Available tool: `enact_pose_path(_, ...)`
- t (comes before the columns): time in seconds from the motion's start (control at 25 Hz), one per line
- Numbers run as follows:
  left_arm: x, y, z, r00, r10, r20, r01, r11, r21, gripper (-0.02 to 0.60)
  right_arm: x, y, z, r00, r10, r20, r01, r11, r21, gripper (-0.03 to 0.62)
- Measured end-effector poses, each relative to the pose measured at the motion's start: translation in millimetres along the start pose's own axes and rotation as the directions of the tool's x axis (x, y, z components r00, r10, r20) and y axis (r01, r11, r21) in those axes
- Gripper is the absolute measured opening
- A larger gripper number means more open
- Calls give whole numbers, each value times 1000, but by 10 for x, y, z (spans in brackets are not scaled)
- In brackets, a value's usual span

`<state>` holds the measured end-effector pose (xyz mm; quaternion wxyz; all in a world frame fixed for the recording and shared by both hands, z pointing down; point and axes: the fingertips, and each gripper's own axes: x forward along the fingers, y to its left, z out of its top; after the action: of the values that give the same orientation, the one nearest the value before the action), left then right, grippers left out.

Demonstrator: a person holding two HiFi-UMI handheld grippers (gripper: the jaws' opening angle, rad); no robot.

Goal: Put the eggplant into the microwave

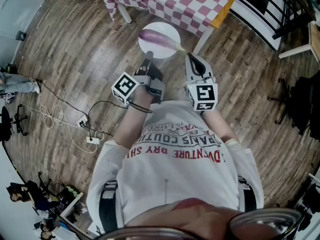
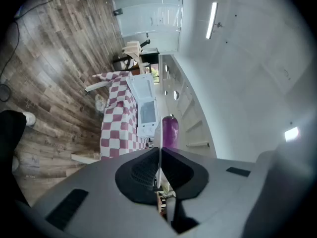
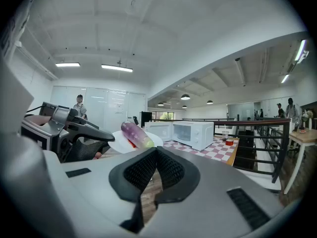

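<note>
A purple eggplant (image 1: 157, 38) lies on a white plate (image 1: 167, 50) held out over the wooden floor. My left gripper (image 1: 148, 63) is shut on the plate's near rim. In the left gripper view the plate (image 2: 159, 133) shows edge-on between the closed jaws of the left gripper (image 2: 159, 150), with the eggplant (image 2: 170, 131) beyond. Ahead stands a white microwave (image 2: 143, 108) on a red-and-white checked table (image 2: 116, 128). My right gripper (image 1: 192, 59) sits right of the plate, shut and holding nothing. Over the right gripper (image 3: 155, 150) I see the eggplant (image 3: 137, 134), the plate (image 3: 119, 142) and two microwaves (image 3: 193, 133).
The checked table (image 1: 175, 4) stands just beyond the plate. Cables and a power strip (image 1: 90, 136) lie on the floor at left. A black railing (image 1: 280, 9) runs at the right, with a pale table (image 1: 312, 39) beside it. A person (image 3: 79, 103) stands far off.
</note>
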<state>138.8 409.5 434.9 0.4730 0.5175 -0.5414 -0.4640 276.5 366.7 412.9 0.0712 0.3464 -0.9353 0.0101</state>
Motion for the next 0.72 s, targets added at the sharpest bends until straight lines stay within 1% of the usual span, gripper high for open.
enact_pose_path(0.32, 25, -4, -33, 1000, -2, -5, 2, 1000, -2, 35, 1, -37, -25, 1000, -2, -6, 2, 1000, 2, 26)
enact_pose_path(0.52, 64, 3, -57, 1000, 1, -11, -1, 1000, -7, 35, 25, -51, -69, 1000, 17, 2, -17, 998, 62, 26)
enact_pose_path(0.72, 127, 69, -22, 1000, 22, -17, -22, 1000, -7, 35, 123, -87, -140, 1000, 7, -20, -6, 997, 77, 26)
